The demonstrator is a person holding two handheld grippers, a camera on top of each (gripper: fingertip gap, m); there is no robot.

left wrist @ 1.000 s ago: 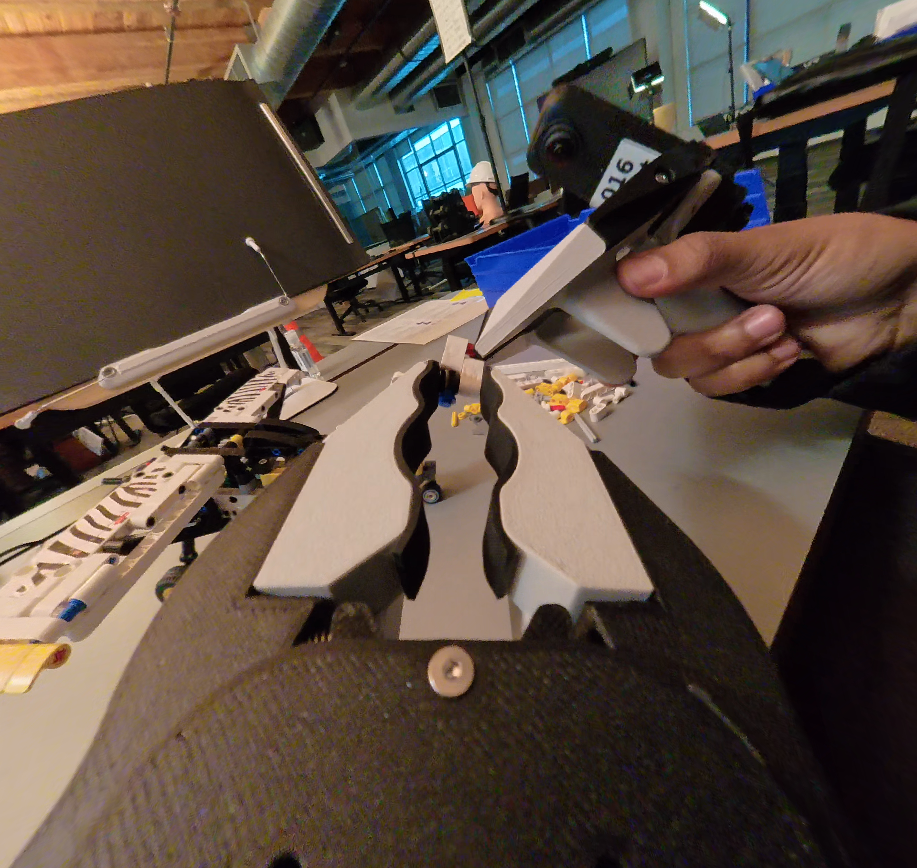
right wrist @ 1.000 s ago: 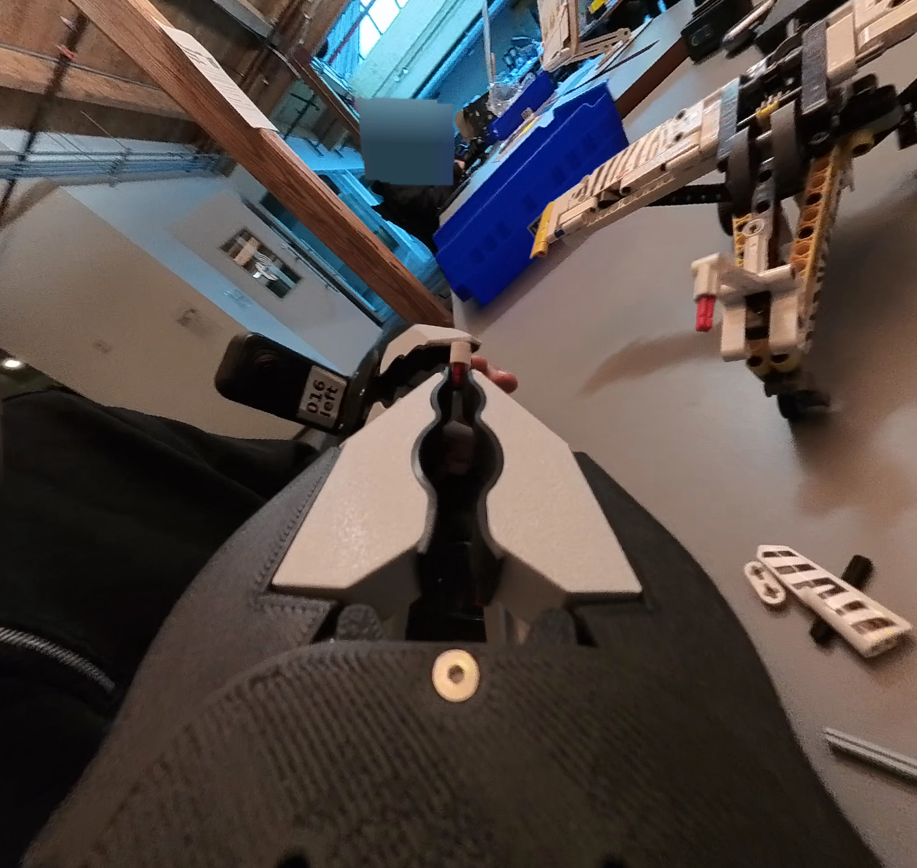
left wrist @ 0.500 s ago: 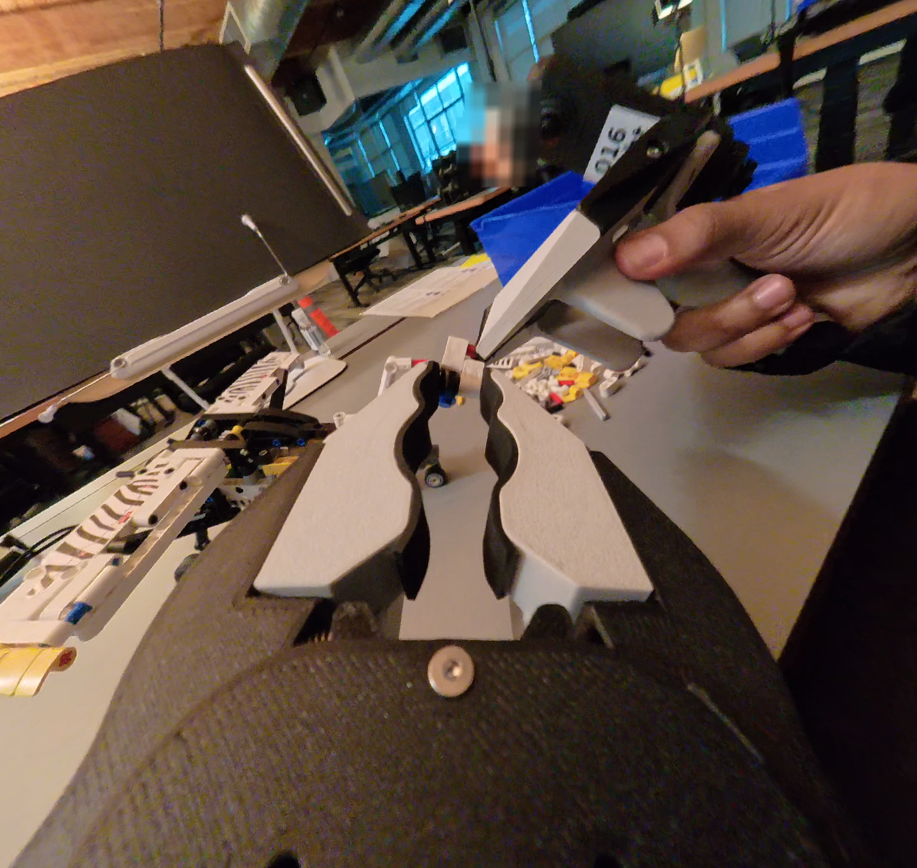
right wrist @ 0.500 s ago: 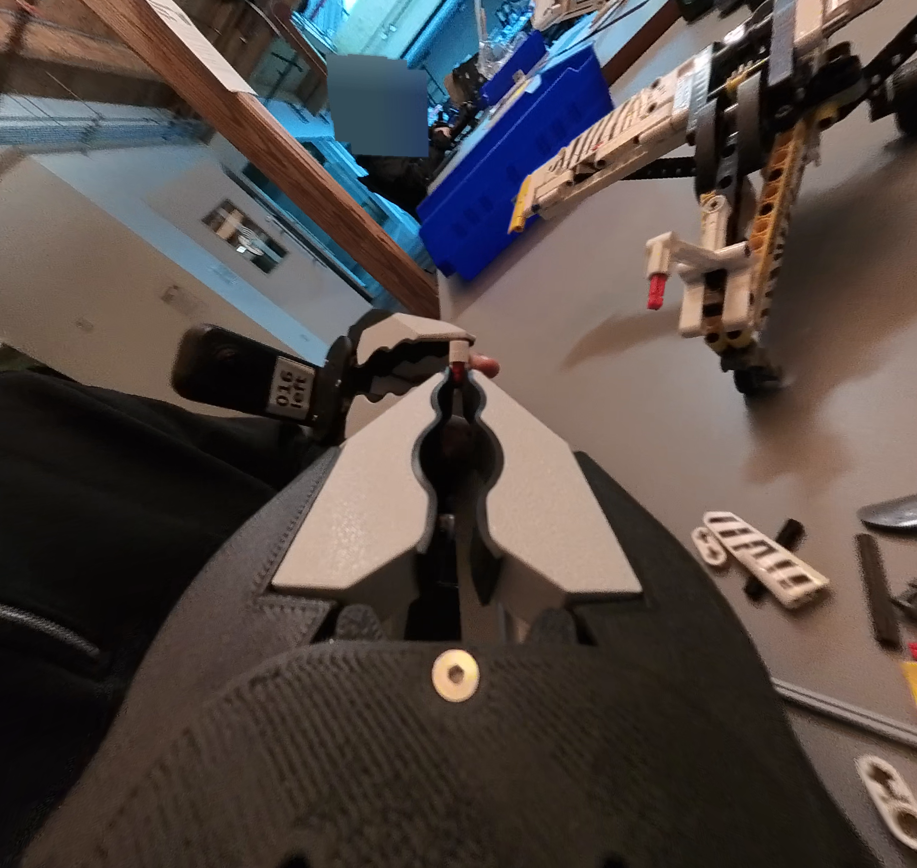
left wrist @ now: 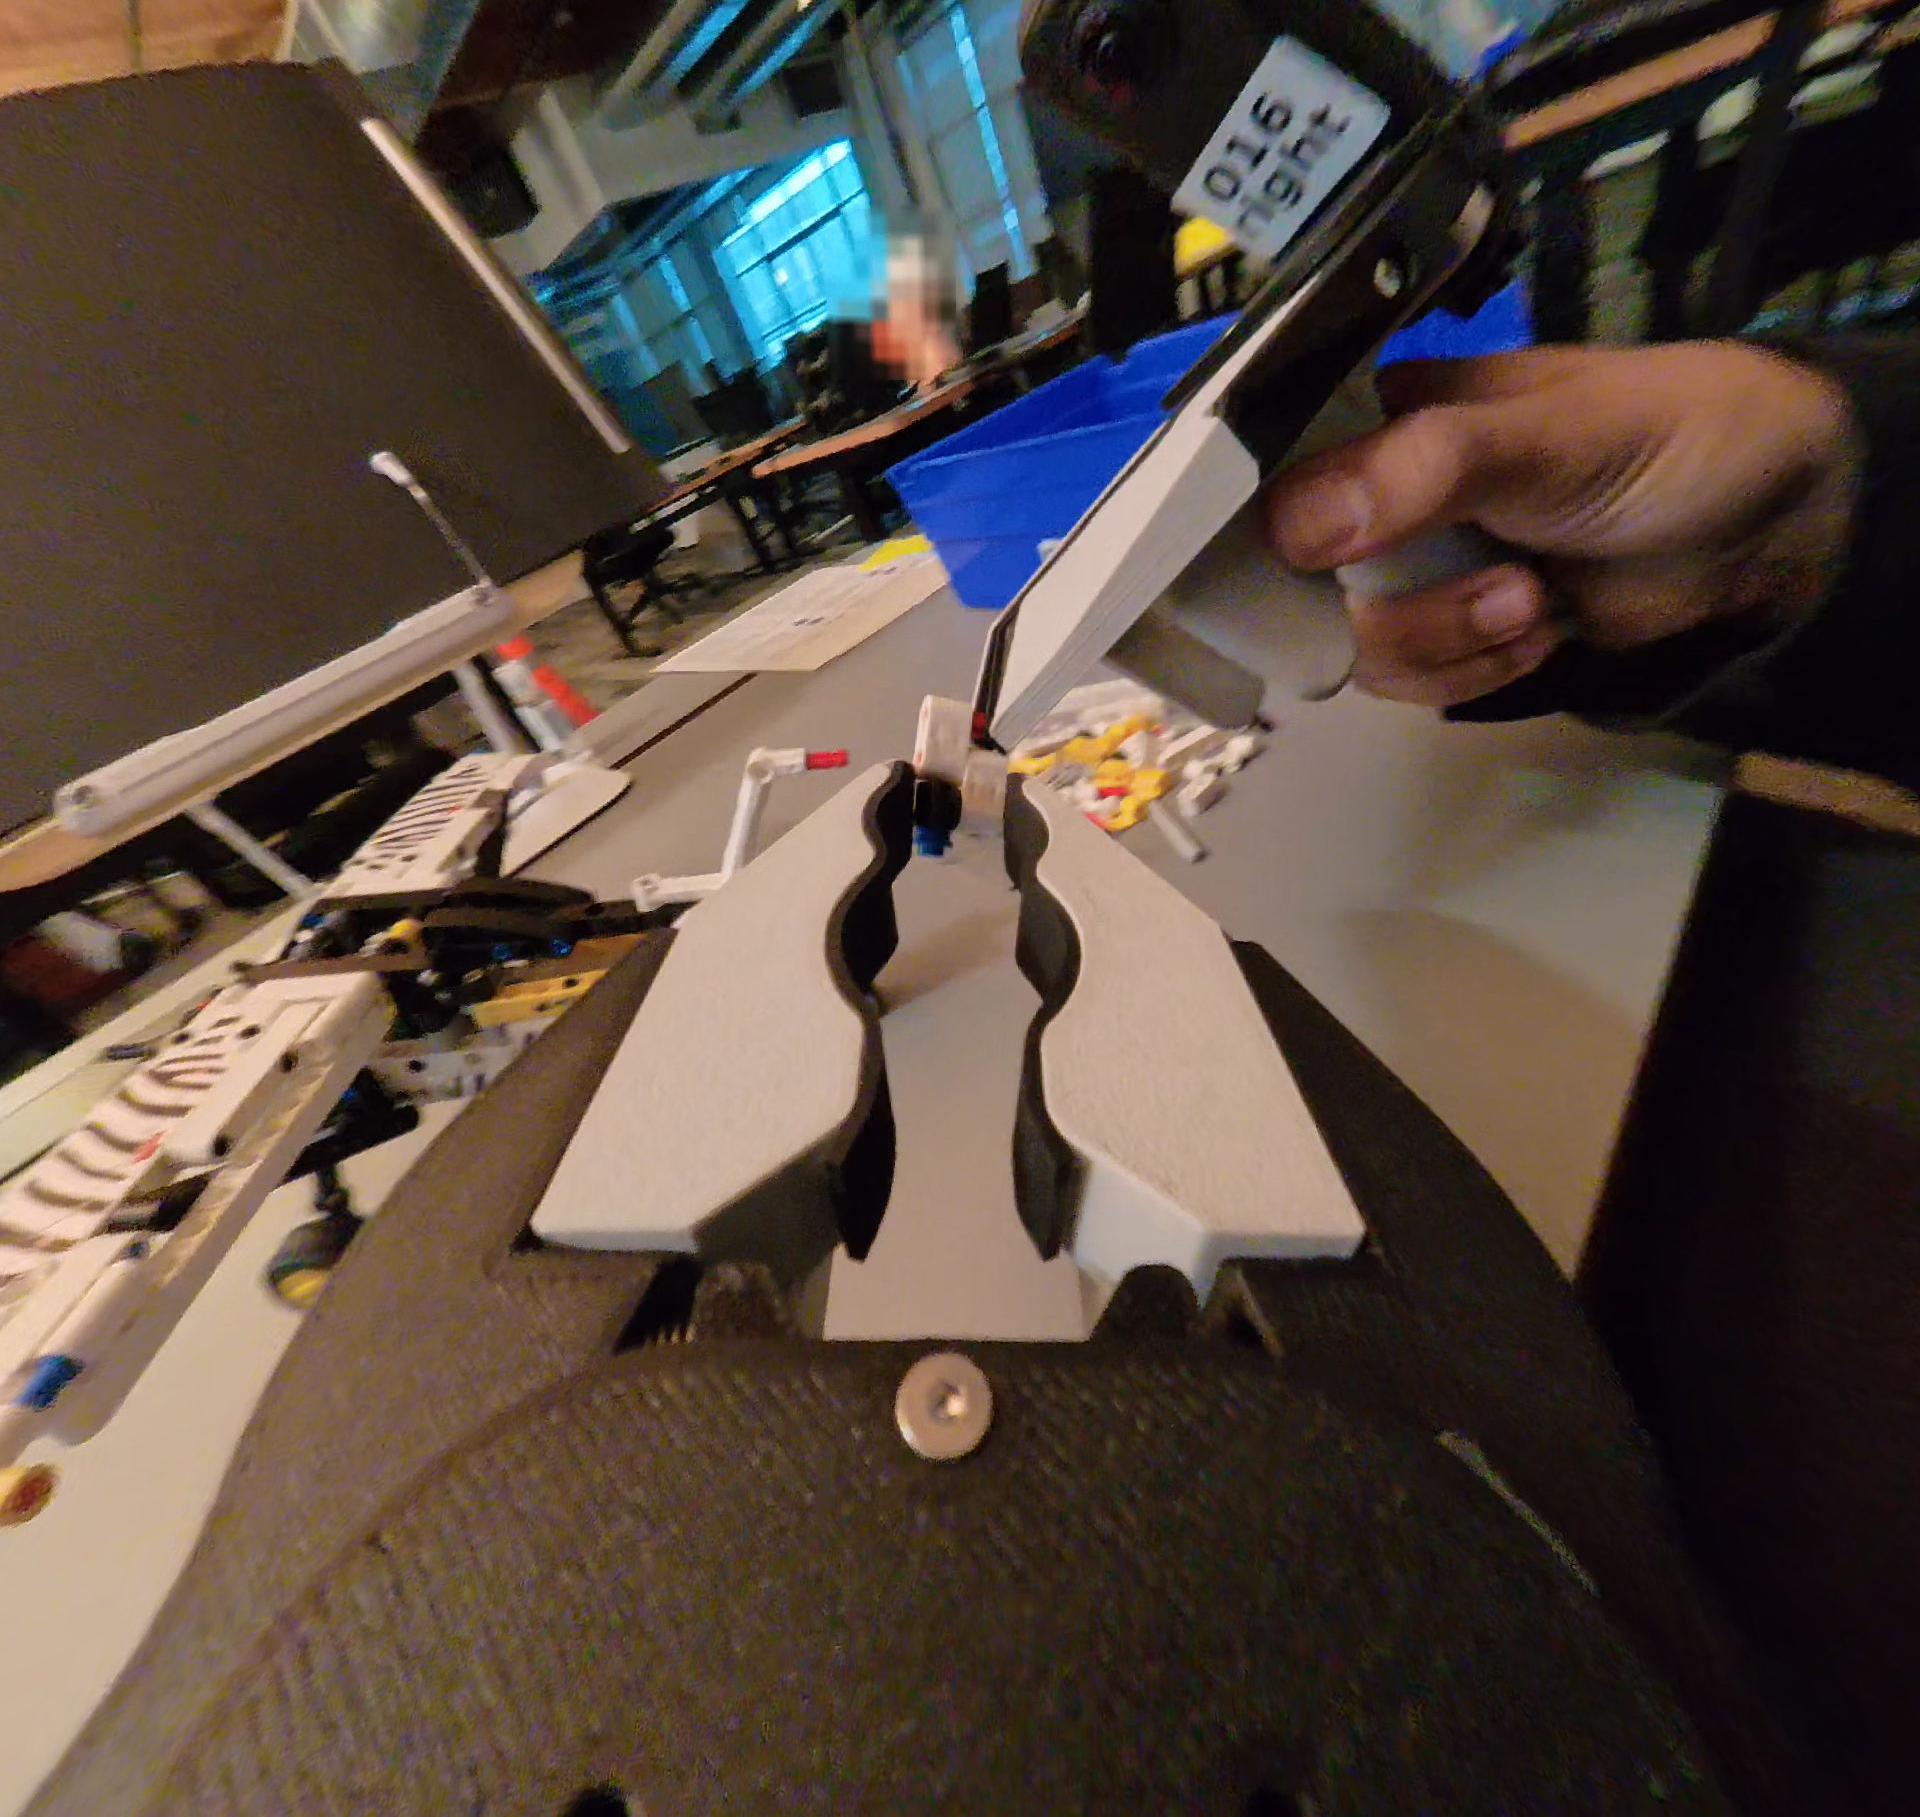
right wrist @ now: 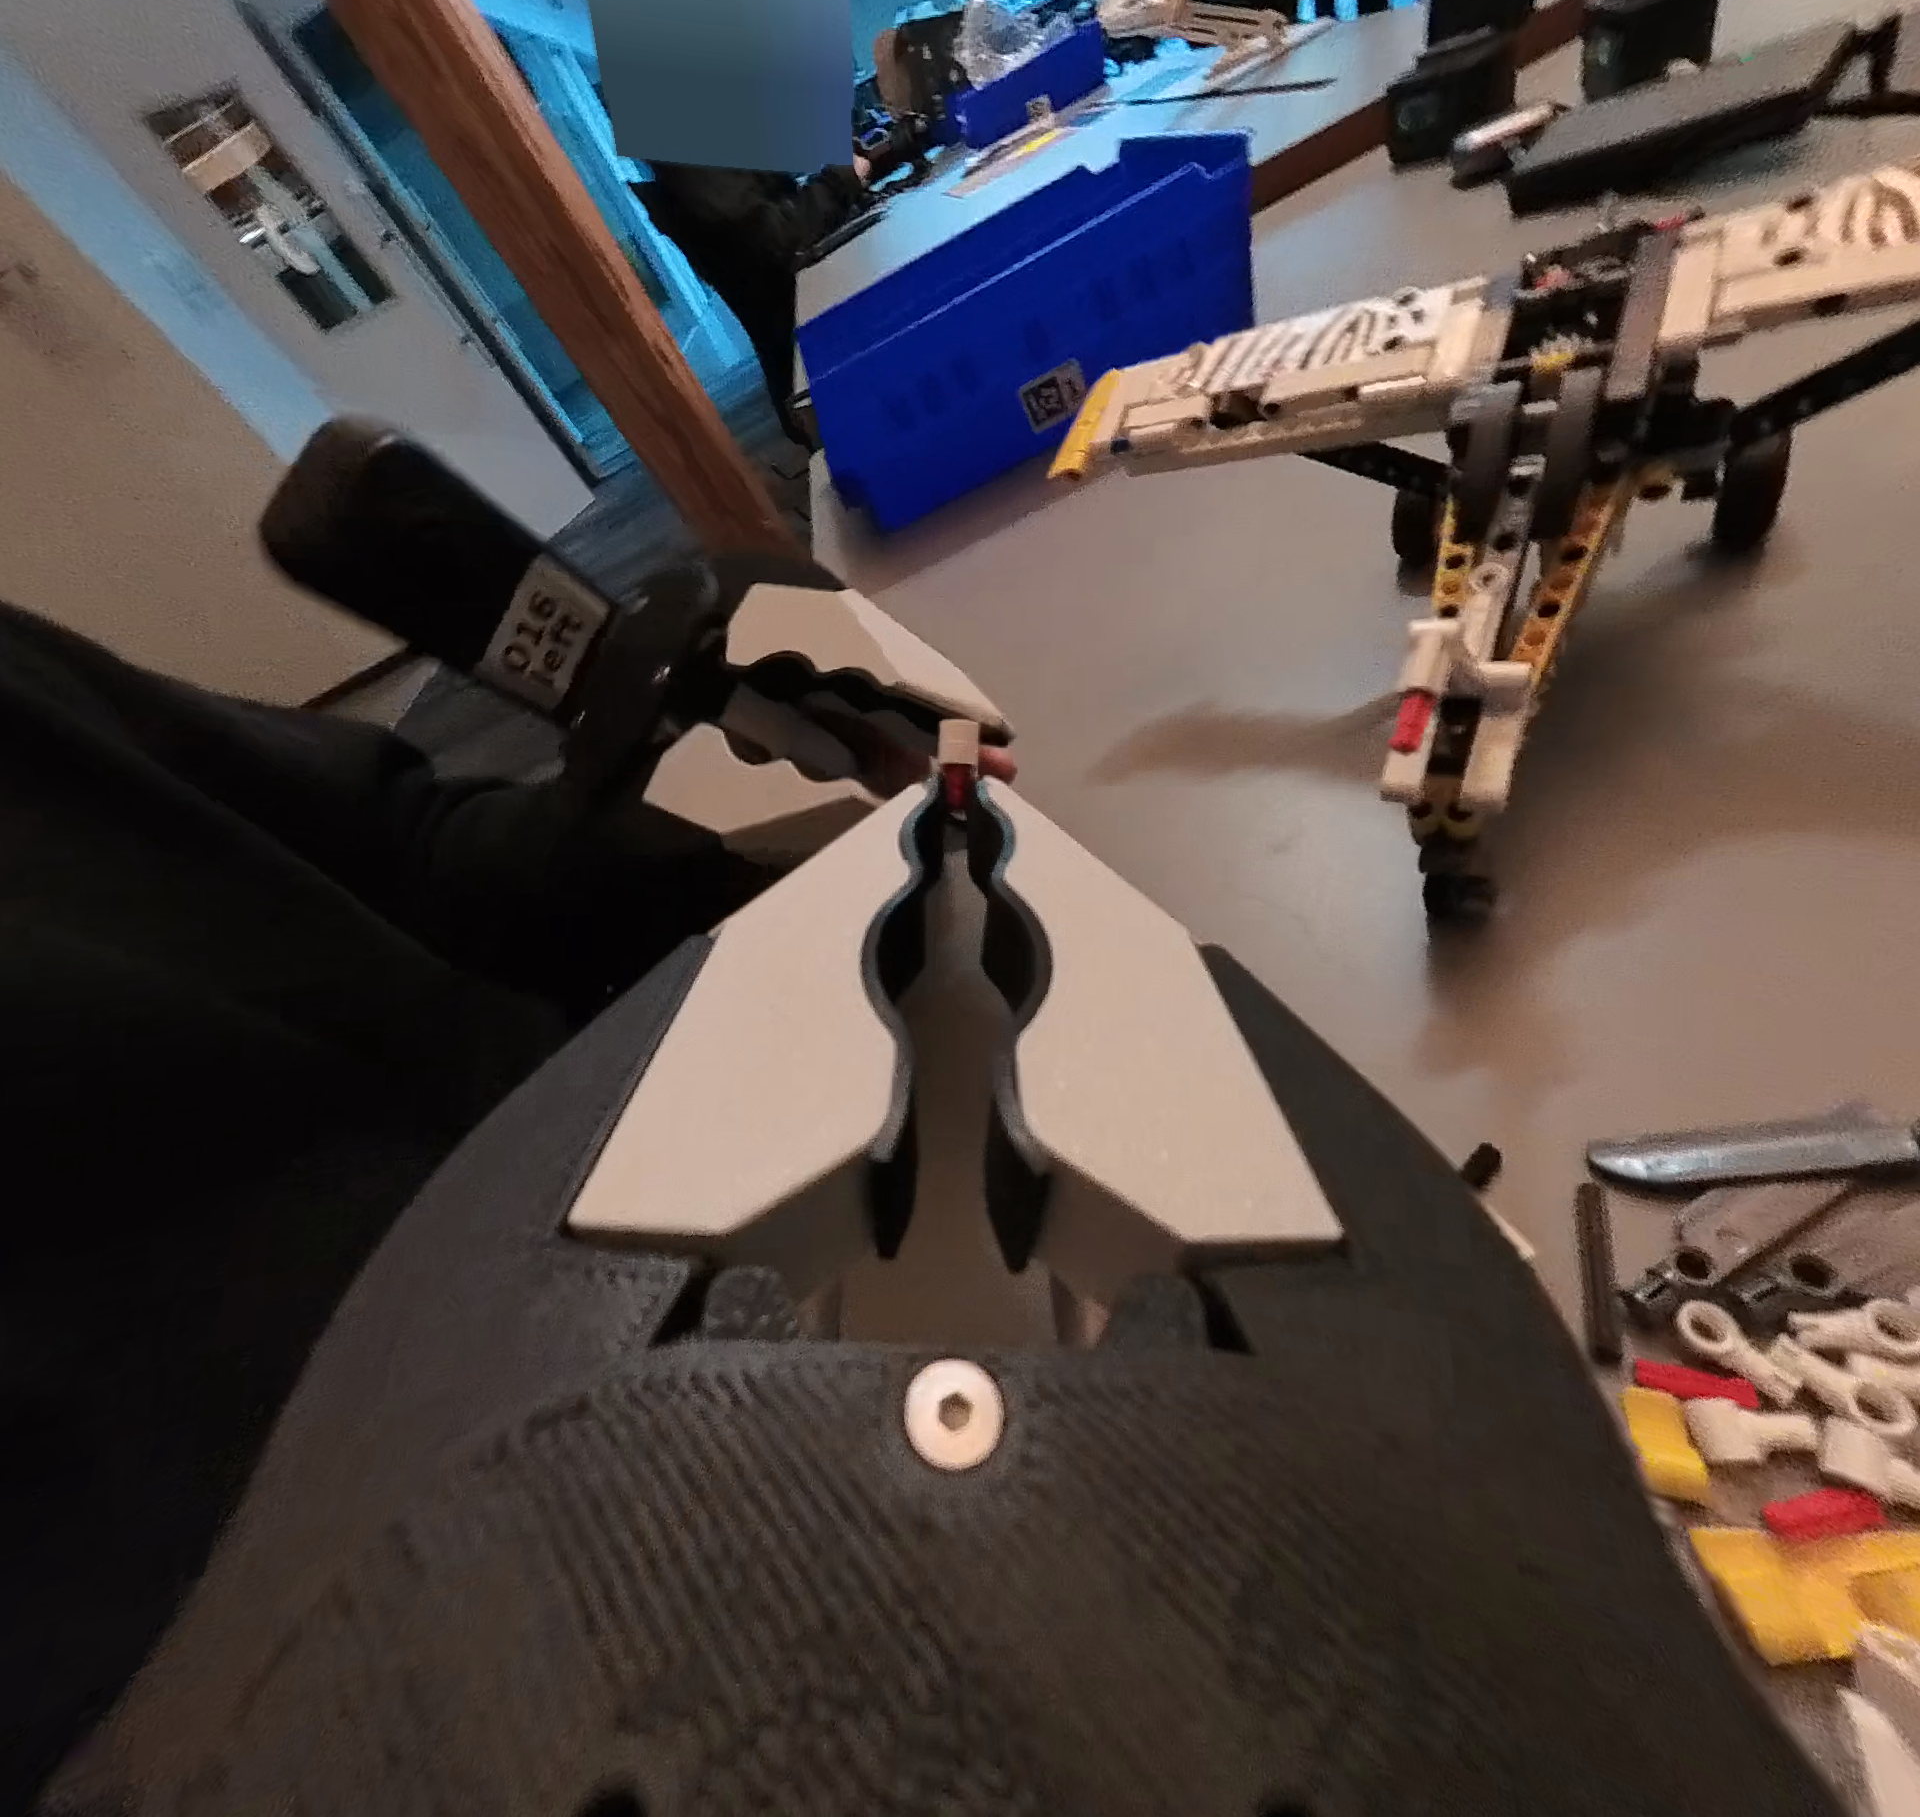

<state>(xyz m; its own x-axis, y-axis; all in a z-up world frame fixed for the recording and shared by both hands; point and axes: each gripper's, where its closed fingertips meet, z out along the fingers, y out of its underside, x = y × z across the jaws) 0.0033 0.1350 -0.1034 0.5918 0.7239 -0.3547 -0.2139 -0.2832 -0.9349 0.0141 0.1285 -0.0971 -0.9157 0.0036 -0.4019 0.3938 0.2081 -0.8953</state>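
As both wrist views show, my two grippers meet tip to tip just above the table (right wrist: pixel 1195 884).

**Left gripper** (left wrist: pixel 958 803): jaws narrow, not fully together. A small cluster (left wrist: pixel 940 739) of white blocks with a black and a blue piece sits between the fingertips. The black side lies against one pad and a white block against the other, so I read it as pinched. The right wrist view shows the same gripper from the side, its tips at the cluster's white end.

**Right gripper** (right wrist: pixel 958 803): jaws drawn almost together on a red pin (right wrist: pixel 958 785). The pin's far end meets the white block of the cluster. In the left wrist view my hand (left wrist: pixel 1558 520) holds this gripper tilted down, and its tips touch the cluster from above. Whether the pin is seated in the block or only touching it, I cannot tell; the joint is small and blurred.

**Surroundings:**
- Loose parts (left wrist: pixel 1122 770), white, yellow and red, lie just beyond the cluster. In the right wrist view they are at the lower right.
- A model (right wrist: pixel 1475 396) stands well apart on the table. It has striped white panels on a black and yellow frame with wheels, and a white arm with a red tip (right wrist: pixel 1413 723) hangs at its front.
- A blue bin (right wrist: pixel 1039 313) stands farther back.
- A paper sheet (left wrist: pixel 810 614) lies flat near the bin.
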